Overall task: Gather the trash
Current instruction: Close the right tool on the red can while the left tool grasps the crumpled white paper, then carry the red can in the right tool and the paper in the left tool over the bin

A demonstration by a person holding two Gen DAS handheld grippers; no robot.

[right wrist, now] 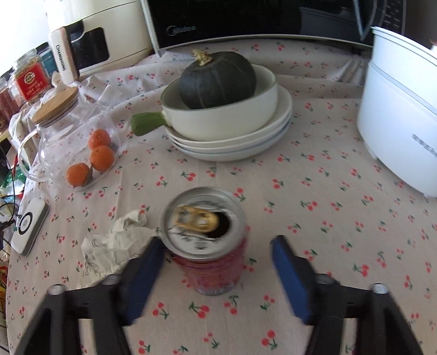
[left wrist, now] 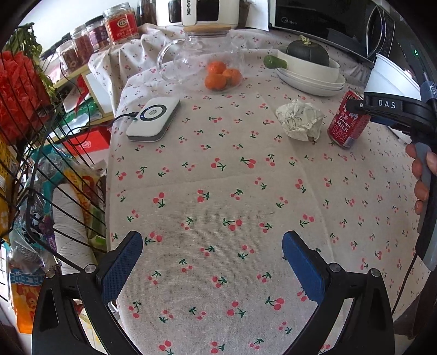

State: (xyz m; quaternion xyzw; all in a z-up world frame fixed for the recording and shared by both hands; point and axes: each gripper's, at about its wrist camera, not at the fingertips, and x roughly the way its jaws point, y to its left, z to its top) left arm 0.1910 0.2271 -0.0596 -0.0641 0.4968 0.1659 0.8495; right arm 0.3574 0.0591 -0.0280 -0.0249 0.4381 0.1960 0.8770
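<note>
A red milk-drink can [right wrist: 203,237] stands upright on the cherry-print tablecloth [right wrist: 314,218], its top opened. My right gripper [right wrist: 217,241] reaches around it from the near side. The left blue pad [right wrist: 147,267] is close against the can's side, while the right pad [right wrist: 289,270] stands clearly apart, so the jaws are open. A crumpled white paper ball [right wrist: 114,243] lies just left of the can. In the left wrist view the paper ball [left wrist: 299,118] and can [left wrist: 348,120] sit at the far right. My left gripper [left wrist: 213,240] hovers open over bare cloth, holding nothing.
Behind the can are stacked white plates [right wrist: 232,150] with a bowl and a dark green pumpkin [right wrist: 217,79]. A glass jug [right wrist: 71,136] holding oranges, a white charger pad [left wrist: 153,118], a white cooker [right wrist: 396,114] and a microwave [right wrist: 245,21] ring the table. A wire rack [left wrist: 41,163] stands off the left edge.
</note>
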